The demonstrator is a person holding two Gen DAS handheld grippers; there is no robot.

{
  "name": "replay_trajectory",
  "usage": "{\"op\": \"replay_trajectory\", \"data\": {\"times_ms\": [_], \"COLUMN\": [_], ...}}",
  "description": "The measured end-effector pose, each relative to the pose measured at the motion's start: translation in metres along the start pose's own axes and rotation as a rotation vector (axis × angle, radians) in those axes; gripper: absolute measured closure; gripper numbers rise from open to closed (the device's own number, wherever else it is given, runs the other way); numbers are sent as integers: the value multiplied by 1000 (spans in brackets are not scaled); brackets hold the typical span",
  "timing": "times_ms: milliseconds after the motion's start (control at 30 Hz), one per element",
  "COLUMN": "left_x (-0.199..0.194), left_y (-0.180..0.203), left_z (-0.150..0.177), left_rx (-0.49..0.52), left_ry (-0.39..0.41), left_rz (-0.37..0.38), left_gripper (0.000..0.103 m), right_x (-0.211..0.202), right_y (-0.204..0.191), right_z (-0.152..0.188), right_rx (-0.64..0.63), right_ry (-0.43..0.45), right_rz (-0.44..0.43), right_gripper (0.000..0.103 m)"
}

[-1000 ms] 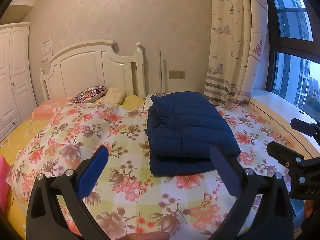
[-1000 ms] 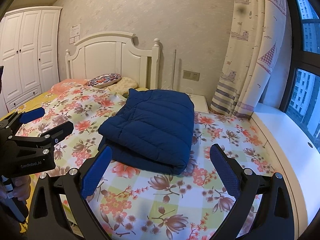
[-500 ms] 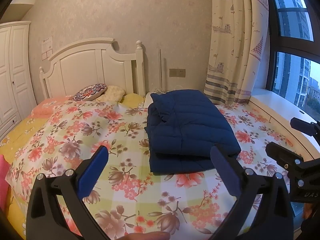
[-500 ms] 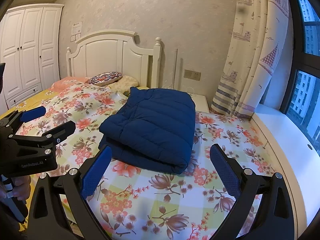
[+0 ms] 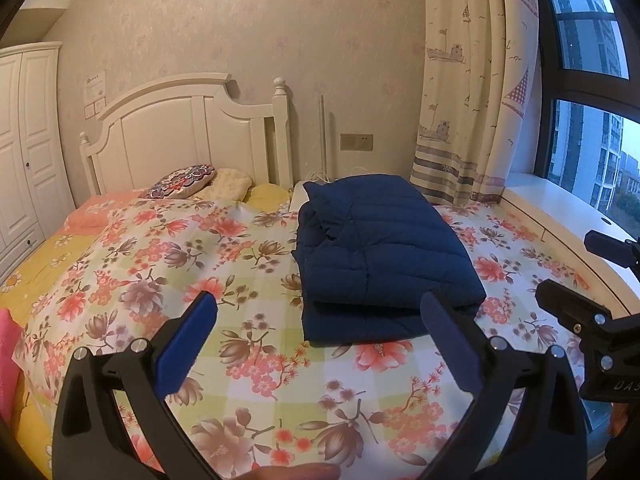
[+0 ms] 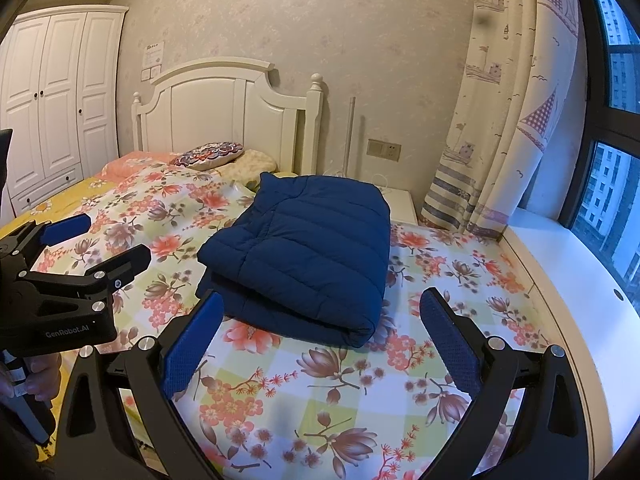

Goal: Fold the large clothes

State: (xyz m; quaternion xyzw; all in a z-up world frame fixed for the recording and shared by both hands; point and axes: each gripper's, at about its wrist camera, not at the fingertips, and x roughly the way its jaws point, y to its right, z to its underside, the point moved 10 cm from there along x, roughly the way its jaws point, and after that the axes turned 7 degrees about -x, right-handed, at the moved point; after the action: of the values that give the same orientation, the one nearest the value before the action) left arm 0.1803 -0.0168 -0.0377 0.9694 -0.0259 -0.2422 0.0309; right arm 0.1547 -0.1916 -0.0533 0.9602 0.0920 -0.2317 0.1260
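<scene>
A navy blue quilted jacket (image 5: 380, 252) lies folded in a thick rectangular stack on the floral bedspread (image 5: 168, 256), right of the bed's middle; it also shows in the right wrist view (image 6: 308, 252). My left gripper (image 5: 320, 312) is open and empty, held back from the jacket's near edge. My right gripper (image 6: 320, 312) is open and empty too, just short of the jacket's near fold. The left gripper shows at the left of the right wrist view (image 6: 104, 240), and the right gripper at the right of the left wrist view (image 5: 576, 272).
A white headboard (image 5: 192, 136) and pillows (image 5: 184, 186) stand at the far end of the bed. A curtain (image 5: 468, 80), window (image 5: 592, 112) and white sill (image 6: 568, 280) run along the right. A white wardrobe (image 6: 52, 104) stands at the left.
Both views have shifted slightly; the jacket has not moved. Both grippers stay open and empty.
</scene>
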Motion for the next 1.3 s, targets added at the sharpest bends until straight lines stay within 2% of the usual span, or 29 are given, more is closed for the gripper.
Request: {"op": "replay_trajectory", "data": {"times_ms": [1000, 1200, 1300], "left_x": [-1, 15, 31], "left_y": [-8, 1, 2], "left_z": [3, 9, 11], "left_rx": [11, 12, 20], "left_ry": [1, -19, -22], "left_rz": [-24, 27, 22], "left_gripper": [2, 2, 2], "right_x": [5, 20, 32], "right_y": [-2, -2, 3], "right_z": [11, 21, 26], "right_rx": [-7, -1, 1], "right_ry": [-14, -41, -63], "right_rz": [-12, -37, -37], "right_gripper": [8, 8, 8]}}
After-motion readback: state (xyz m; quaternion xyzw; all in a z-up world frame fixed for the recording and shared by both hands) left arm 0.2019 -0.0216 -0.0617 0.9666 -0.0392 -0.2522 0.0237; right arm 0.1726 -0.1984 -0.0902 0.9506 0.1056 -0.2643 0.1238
